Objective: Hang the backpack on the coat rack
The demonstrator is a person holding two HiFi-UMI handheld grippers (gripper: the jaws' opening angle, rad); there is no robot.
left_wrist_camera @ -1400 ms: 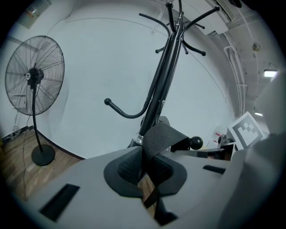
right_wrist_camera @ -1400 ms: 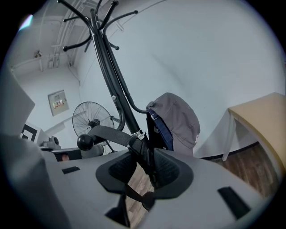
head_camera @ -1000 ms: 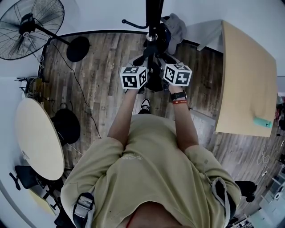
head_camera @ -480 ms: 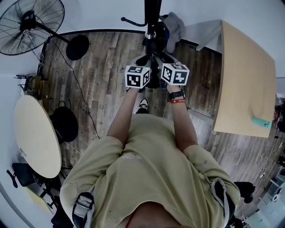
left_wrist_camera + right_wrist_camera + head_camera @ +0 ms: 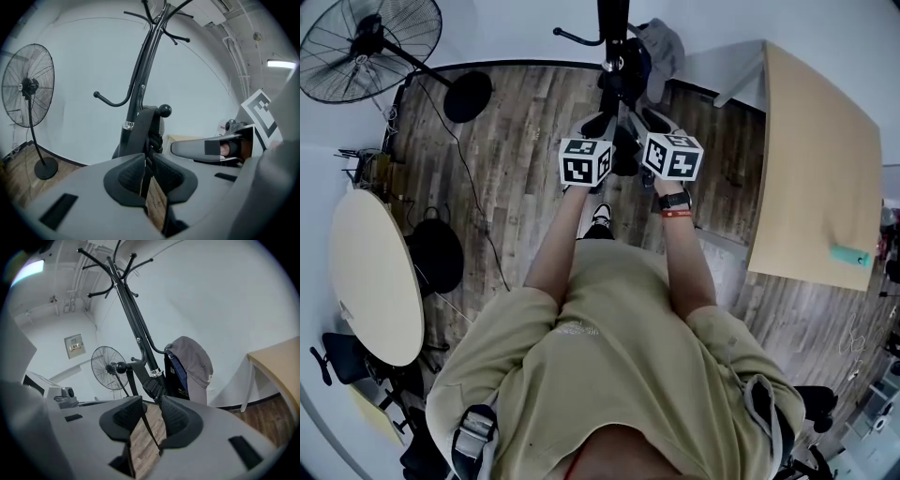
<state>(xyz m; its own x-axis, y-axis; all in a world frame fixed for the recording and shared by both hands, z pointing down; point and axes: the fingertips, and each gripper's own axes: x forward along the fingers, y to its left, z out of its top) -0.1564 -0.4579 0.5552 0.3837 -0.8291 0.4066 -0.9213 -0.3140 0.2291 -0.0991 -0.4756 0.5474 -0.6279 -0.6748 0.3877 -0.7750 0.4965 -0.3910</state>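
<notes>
Right gripper view: backpack strap (image 5: 153, 384) between right gripper (image 5: 151, 401) jaws

Both arms are held out in front of the torso, elbows bent, left forearm (image 5: 555, 246) and right forearm (image 5: 687, 267) angled inward so the grippers are brought close together, side by side, marker cubes (image 5: 586, 161) facing up. Both grippers are pointed forward and tilted slightly downward. The left gripper (image 5: 146, 161) is seen with its jaws drawn nearly together, clamped on the backpack strap (image 5: 147, 129). The right gripper (image 5: 151, 411) is seen with jaws apart; they have just been closing slightly, and only a thin strap end is passed through the gap, not pressed by the pads. The right wrist (image 5: 675, 202) is kept straight.
</notes>
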